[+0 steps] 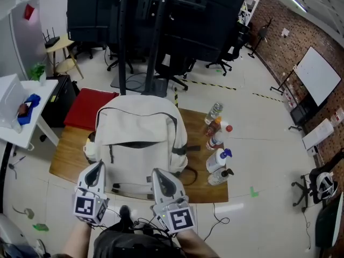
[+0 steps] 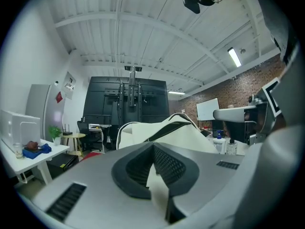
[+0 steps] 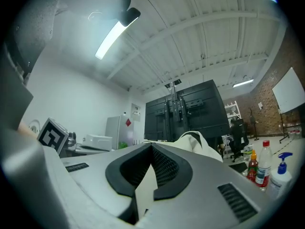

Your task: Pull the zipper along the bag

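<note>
A cream backpack (image 1: 140, 138) lies flat on a low wooden table (image 1: 64, 155), its dark front-pocket zipper (image 1: 137, 143) curving across the middle. Both grippers hover at the table's near edge, short of the bag. My left gripper (image 1: 98, 165) is shut, with nothing between its pads. My right gripper (image 1: 157, 172) is also shut and empty. In the left gripper view the backpack (image 2: 186, 137) rises beyond the closed tips (image 2: 153, 145). In the right gripper view the bag (image 3: 198, 142) sits just past the tips (image 3: 152, 147). The zipper pull is too small to make out.
Several bottles (image 1: 217, 144) stand along the table's right edge. A red pad (image 1: 86, 107) lies behind the bag at the left. A white side table (image 1: 21, 117) stands at far left. A black frame stand (image 1: 156, 36) and office chairs are behind.
</note>
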A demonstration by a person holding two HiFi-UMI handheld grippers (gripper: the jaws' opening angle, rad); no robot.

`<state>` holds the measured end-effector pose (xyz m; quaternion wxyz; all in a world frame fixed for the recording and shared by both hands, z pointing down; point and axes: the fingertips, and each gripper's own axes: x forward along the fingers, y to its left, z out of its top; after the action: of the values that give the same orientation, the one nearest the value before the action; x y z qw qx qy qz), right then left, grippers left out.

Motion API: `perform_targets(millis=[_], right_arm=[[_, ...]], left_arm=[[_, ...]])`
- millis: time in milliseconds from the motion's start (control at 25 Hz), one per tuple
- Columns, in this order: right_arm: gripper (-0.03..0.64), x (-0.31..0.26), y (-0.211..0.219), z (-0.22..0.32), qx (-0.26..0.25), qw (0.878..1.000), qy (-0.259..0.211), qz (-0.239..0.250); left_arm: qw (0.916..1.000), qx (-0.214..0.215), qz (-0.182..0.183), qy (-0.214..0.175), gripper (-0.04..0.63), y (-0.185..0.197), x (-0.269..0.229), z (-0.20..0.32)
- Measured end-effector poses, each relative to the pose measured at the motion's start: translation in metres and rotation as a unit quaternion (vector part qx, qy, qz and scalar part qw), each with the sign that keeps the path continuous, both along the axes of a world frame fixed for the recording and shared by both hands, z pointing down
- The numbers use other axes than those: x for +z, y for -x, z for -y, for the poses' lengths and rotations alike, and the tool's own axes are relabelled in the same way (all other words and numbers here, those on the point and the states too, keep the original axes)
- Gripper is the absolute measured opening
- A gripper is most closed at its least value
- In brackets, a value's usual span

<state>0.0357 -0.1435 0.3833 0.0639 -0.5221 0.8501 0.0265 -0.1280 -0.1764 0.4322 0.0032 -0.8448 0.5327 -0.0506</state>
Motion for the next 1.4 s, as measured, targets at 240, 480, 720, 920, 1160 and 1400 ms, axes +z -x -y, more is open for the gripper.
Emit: perform_targets(millis=[240,480,720,920,1160,1400], right_arm=[[0.014,0.009,0.035,0.019,-0.024,1.000,0.014,0.006],[0.014,0.016,0.055,0.032,-0.045,0.999,0.020,-0.001],[0.014,0.026,0.077,0.047,-0.066,0.997,0.035,-0.004],[0.014,0.034,0.093,0.061,-0.083,0.996,0.026,-0.009],[0.014,0.045,0.114,0.077,-0.105,0.994,0.037,-0.020],[0.014,0.058,0.130,0.091,-0.117,0.990,0.078,-0.029]], left_arm=[[0.9997,0.015,-0.004,0.021,0.105,0.015,0.022,0.017],[0.9984,0.025,-0.002,0.050,0.183,0.019,0.042,0.027],[0.9962,0.032,-0.003,0.081,0.219,0.024,0.057,0.043],[0.9949,0.043,-0.001,0.092,0.219,0.022,0.065,0.058],[0.9931,0.073,0.007,0.091,0.153,0.012,0.070,0.062],[0.9905,0.101,-0.011,0.093,0.099,0.017,0.067,0.063]])
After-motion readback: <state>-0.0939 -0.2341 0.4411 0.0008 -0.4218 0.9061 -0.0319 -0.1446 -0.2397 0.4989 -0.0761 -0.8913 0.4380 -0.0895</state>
